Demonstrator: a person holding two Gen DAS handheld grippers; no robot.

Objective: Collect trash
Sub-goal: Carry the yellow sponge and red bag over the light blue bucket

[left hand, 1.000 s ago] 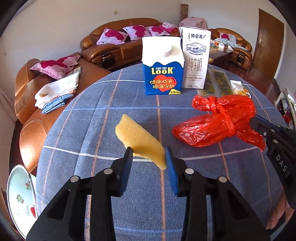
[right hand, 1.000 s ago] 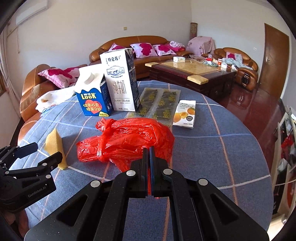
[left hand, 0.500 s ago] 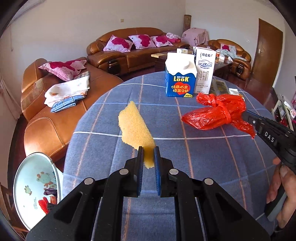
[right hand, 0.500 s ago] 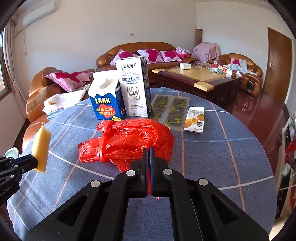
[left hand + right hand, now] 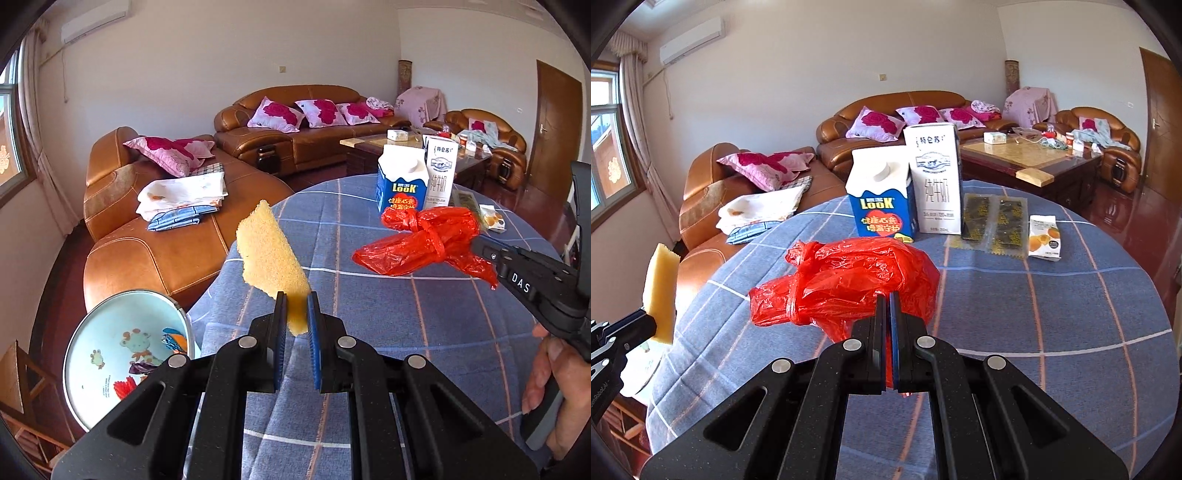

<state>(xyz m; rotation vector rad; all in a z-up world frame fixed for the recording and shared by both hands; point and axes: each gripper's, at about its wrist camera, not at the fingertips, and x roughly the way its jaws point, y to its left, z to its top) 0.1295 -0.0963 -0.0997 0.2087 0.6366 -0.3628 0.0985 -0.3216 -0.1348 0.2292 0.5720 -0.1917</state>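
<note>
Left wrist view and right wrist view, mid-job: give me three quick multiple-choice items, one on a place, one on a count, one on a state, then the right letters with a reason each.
1. Where does the cartoon-print bin sit?
A. on the table
B. below the table edge, left of the left claw
C. on the sofa

2. How many upright cartons stand on the table?
A. one
B. two
C. four

3. What is the state of the yellow sponge?
A. lying flat on the cloth
B. pinched in the left claw and off the table
C. inside the red bag

Answers: 1 B, the bin shows low beside the table edge, left of the left claw. 2 B, only the blue carton and the white carton stand there. 3 B, the claw's pads clamp the sponge's lower end while the right claw grips the red bag.
</note>
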